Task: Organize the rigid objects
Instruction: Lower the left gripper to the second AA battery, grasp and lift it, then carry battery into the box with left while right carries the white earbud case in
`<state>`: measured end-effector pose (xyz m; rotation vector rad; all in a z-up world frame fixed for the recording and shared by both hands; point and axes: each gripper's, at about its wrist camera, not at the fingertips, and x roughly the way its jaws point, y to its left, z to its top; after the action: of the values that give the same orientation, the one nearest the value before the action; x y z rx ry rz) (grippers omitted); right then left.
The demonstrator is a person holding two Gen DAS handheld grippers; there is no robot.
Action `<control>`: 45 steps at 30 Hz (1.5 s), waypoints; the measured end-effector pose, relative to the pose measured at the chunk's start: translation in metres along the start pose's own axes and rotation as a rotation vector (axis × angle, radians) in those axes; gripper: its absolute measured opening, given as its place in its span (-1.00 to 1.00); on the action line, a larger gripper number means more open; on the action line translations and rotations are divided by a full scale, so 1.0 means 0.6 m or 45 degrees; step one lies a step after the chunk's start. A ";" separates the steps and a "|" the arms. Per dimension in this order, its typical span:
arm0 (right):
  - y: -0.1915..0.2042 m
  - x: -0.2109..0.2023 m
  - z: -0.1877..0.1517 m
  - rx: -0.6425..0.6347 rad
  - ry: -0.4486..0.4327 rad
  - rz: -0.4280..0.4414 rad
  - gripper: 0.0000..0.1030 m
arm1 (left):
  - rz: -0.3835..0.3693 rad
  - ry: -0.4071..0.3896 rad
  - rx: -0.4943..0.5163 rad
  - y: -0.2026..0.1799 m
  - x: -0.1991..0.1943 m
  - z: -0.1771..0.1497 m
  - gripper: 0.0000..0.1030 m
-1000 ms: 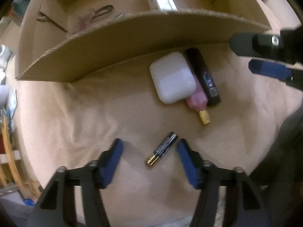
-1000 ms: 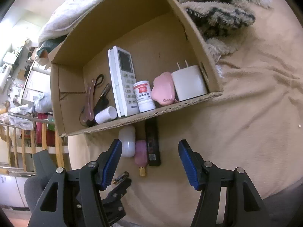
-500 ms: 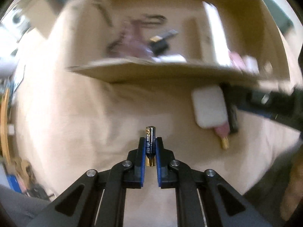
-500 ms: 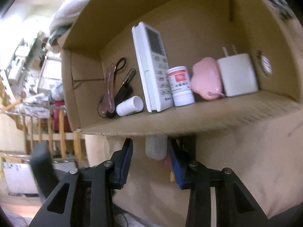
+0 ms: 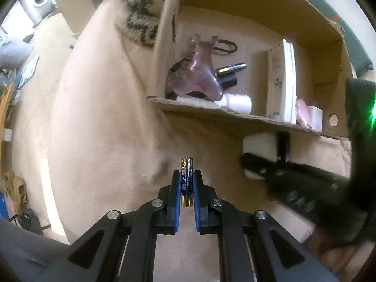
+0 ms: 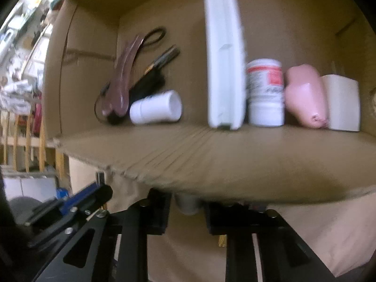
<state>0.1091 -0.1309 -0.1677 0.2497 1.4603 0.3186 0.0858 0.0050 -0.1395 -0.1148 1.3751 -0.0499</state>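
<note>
Through the left wrist view, your left tongs (image 5: 186,184) are pinching an AA battery (image 5: 186,176) across its barrel, clear of the beige bedspread (image 5: 98,141), with the open cardboard box (image 5: 235,115) just ahead. The battery is a stiff, light, smooth cylinder; gripped across the round barrel it is liable to roll or slide, so you are best keeping the pads near its middle. To the right, your right tongs (image 5: 253,164) are reaching onto a white case (image 5: 258,145) lying against the box wall.

Through the right wrist view, the box flap is hiding the fingertips, but the jaws have just been closing and are now standing narrow with the white case (image 6: 188,203) between them; I judge they are clamping it. It looks hard, glossy and rounded, so a hold across its flat sides should be serving you best. Inside the box, a white remote (image 6: 223,54), a pill bottle (image 6: 265,91) and a charger (image 6: 343,102) are sitting already.
</note>
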 end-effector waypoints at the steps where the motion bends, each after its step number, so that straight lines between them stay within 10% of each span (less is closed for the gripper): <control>1: 0.009 -0.002 -0.003 -0.028 -0.021 -0.024 -0.57 | -0.002 0.000 0.000 0.002 0.000 0.000 -0.82; 24: -0.025 -0.187 -0.083 -0.175 -0.288 0.124 -0.58 | 0.098 -0.016 0.015 -0.038 0.020 -0.010 -0.83; 36: -0.088 -0.267 -0.037 -0.122 -0.567 0.163 -0.58 | 0.053 -0.173 0.009 -0.049 -0.096 0.007 -0.83; 45: -0.136 -0.260 0.015 0.009 -0.553 0.211 -0.58 | 0.007 -0.269 0.073 -0.078 -0.138 0.069 -0.83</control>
<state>0.1102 -0.2630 -0.0508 0.4197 1.0143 0.3673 0.1118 -0.0305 -0.0454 -0.0661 1.1617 -0.0703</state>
